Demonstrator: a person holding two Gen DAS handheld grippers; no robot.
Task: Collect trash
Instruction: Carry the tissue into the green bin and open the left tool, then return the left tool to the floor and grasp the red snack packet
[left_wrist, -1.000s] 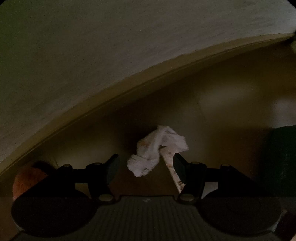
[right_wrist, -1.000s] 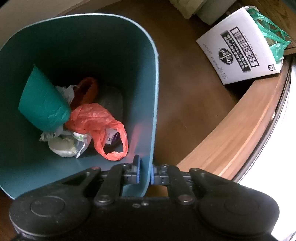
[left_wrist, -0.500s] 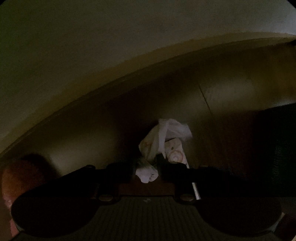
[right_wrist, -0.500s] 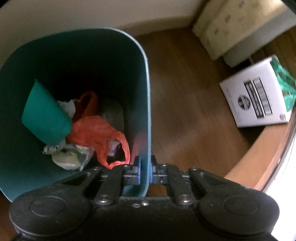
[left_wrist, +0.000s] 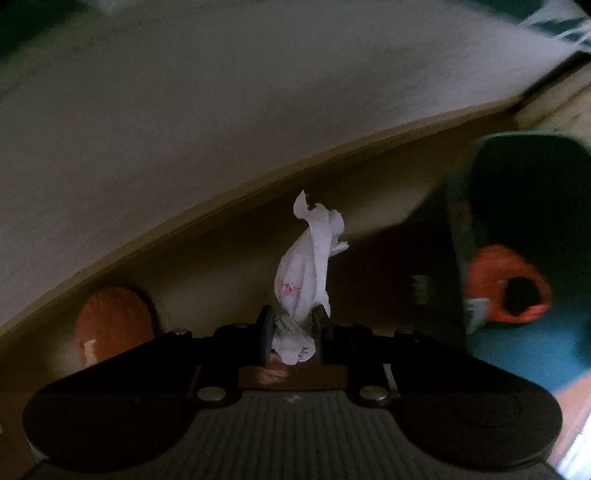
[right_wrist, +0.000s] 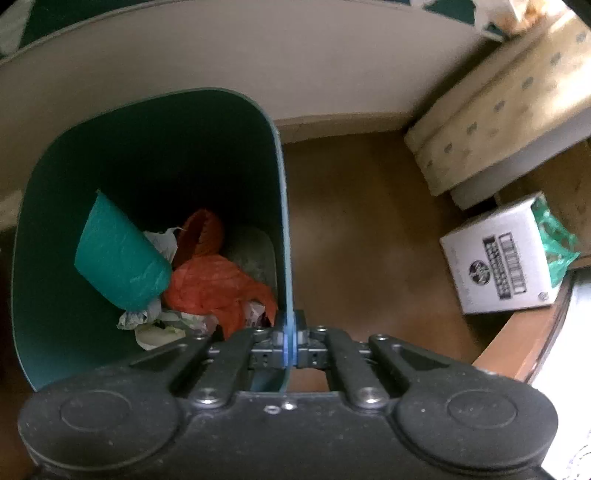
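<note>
Tissue (left_wrist: 303, 280), white and crumpled with a faint red mark, was pinched at its lower end between the jaws of the left gripper (left_wrist: 293, 334); the rest of it stood up past the fingertips (left_wrist: 266, 325) toward 12 o'clock, clear of the floor (left_wrist: 221, 258). The left view was dim and partly blurred. At 3 o'clock of the tissue stood the bin (left_wrist: 524, 236), teal, with an orange bag (left_wrist: 506, 284) showing inside it. At 9 o'clock, near the baseboard (left_wrist: 207, 218), lay a blurred orange thing (left_wrist: 112, 325) that I could not identify.

The right gripper (right_wrist: 290, 338) had its jaws clenched on the right-hand wall of the bin (right_wrist: 55, 258), one finger inside and one outside. Inside the bin lay a teal cup (right_wrist: 118, 258) on its side at 9 o'clock, the orange bag (right_wrist: 218, 284) near the middle, an orange cup (right_wrist: 201, 230) behind the bag, and crumpled paper (right_wrist: 155, 325) beneath the teal cup. On the brown floor (right_wrist: 369, 240) at 3 o'clock of the bin, well apart from it, sat a white box (right_wrist: 498, 258) printed with a barcode, a green bag (right_wrist: 554, 243) spilling from its far end. At 1 o'clock a pale patterned box (right_wrist: 491, 107) rested against the wall (right_wrist: 258, 55).
</note>
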